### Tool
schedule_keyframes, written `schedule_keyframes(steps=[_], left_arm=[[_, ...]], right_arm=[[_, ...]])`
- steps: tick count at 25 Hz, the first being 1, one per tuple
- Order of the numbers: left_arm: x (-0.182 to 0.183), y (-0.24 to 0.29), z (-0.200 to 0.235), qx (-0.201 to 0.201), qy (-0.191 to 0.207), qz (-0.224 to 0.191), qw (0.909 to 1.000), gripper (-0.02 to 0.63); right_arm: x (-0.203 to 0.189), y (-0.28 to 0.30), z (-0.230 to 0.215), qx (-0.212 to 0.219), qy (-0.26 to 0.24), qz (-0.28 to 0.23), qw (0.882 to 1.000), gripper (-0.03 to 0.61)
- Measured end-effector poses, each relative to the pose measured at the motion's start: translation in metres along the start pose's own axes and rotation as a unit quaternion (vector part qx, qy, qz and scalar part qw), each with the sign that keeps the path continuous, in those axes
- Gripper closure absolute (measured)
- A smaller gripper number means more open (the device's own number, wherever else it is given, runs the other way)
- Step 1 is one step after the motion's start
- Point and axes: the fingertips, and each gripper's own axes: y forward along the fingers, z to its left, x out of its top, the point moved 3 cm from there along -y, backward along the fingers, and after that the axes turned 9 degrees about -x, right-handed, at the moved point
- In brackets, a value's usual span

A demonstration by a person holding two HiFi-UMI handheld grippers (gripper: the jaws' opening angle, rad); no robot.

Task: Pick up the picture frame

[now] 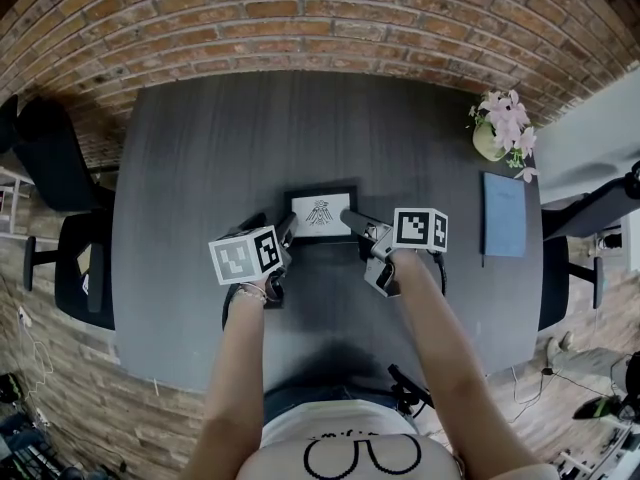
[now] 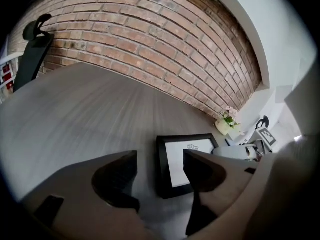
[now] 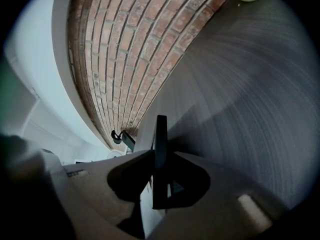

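Now, with only my right gripper (image 3: 159, 156) pinching the picture frame (image 1: 320, 213) by one edge and my left gripper (image 2: 160, 154) spread wide, a lift could swing it loose.

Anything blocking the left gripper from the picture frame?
Nothing visible. The left gripper has its jaws apart, with the picture frame's left edge showing in the gap and only bare table around it. The right gripper is shut on the opposite edge.
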Motion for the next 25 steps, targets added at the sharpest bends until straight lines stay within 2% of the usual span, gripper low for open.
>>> schedule_keyframes(steps=[8,15,25], left_arm=[[0.010,-0.023,-0.009,-0.014,0.004,-0.026,0.9996,0.333],[0.023,-0.052,-0.023,-0.027,0.011,-0.068,0.9973,0.333],[0.036,-0.089,-0.049,-0.043,0.051,-0.117,0.9909,0.333]], right_arm=[[-0.001,-0.007,0.016,0.006,-0.014,-0.022,1.000,0.511],[-0.002,-0.026,0.042,0.016,-0.034,-0.048,0.998,0.511],[-0.006,-0.062,0.081,0.021,-0.085,-0.100,0.991,0.512]])
